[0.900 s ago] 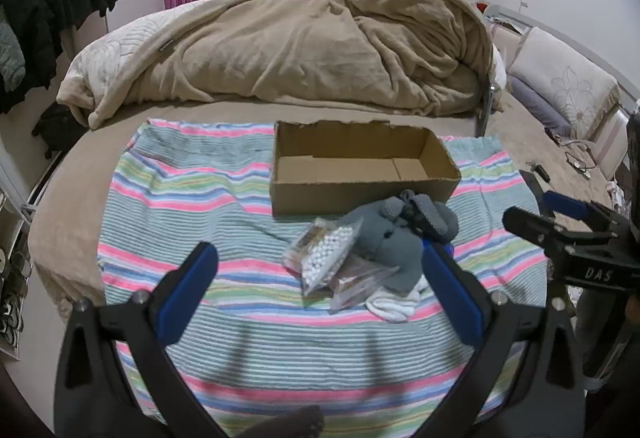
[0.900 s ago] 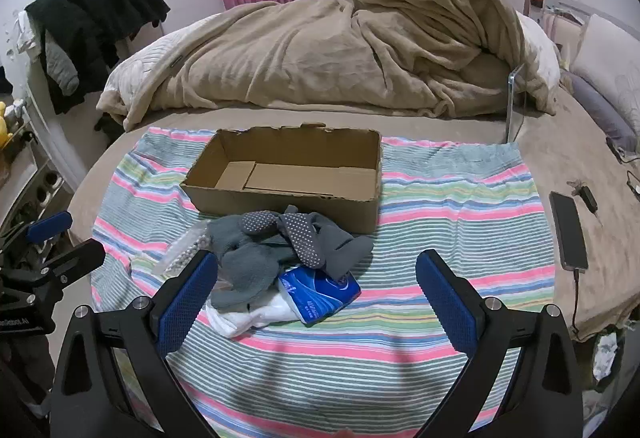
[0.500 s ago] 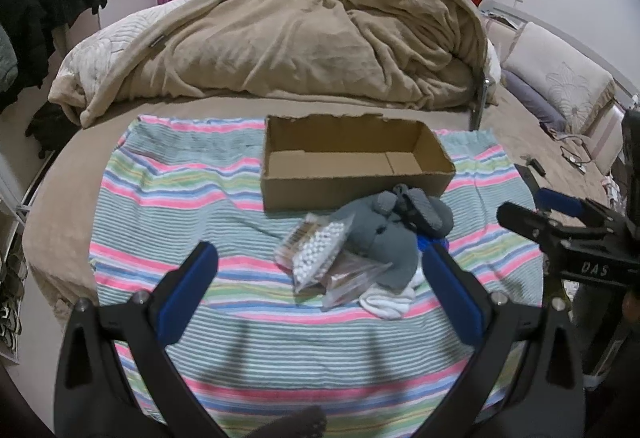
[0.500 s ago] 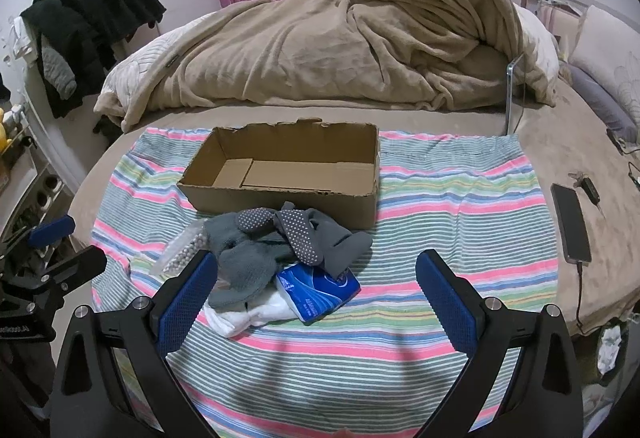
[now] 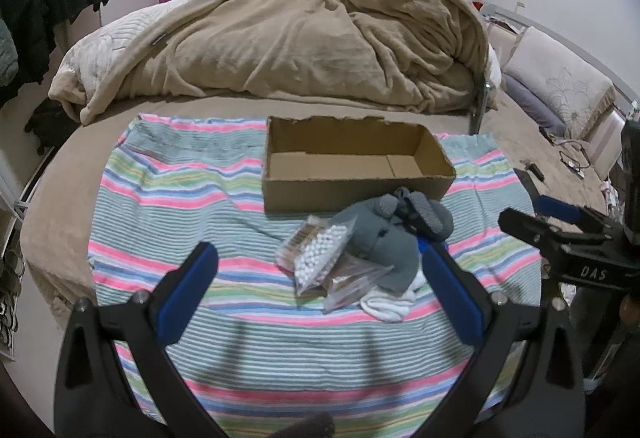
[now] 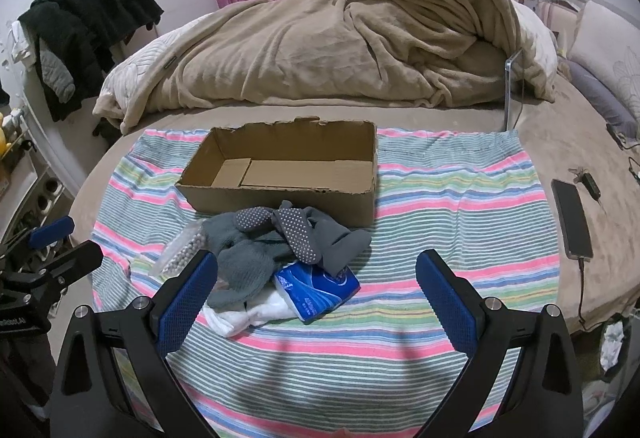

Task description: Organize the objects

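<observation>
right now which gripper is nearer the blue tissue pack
Right. The right gripper hangs open just short of the blue tissue pack, which shows between its fingers. The left gripper is open over the bead bag, and the socks hide most of the pack from it.

We are counting on striped cloth [image 6: 440,198]: one cardboard box [image 6: 280,174], one blue tissue pack [image 6: 316,288], two clear bags [image 5: 320,258], one white sock [image 6: 244,318]; grey socks [image 6: 280,238] tangled, number unclear.
</observation>
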Demonstrator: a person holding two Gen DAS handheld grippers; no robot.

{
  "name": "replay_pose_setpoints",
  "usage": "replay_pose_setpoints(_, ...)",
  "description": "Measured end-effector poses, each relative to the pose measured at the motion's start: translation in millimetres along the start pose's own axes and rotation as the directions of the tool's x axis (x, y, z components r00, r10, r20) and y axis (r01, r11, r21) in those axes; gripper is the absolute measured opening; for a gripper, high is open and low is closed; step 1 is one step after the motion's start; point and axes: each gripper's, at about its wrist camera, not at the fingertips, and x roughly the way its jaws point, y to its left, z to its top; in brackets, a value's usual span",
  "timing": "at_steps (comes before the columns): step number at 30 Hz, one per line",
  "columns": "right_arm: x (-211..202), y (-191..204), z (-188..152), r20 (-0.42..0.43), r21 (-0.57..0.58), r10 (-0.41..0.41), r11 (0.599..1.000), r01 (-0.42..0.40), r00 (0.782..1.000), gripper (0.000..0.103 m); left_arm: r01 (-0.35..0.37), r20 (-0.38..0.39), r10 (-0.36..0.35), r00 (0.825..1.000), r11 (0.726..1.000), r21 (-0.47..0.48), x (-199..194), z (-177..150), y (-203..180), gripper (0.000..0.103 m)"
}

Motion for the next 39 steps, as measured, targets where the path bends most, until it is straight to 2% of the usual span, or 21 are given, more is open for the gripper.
replay_pose_setpoints(39,-1.5,-0.2,-0.6,-0.003,0.005,0.001,1.000,-0.001,1.000,0.101,0.002,0.013,-0.002,1.000,1.000,-0.013,-0.2,-2.5,4.0,0.102)
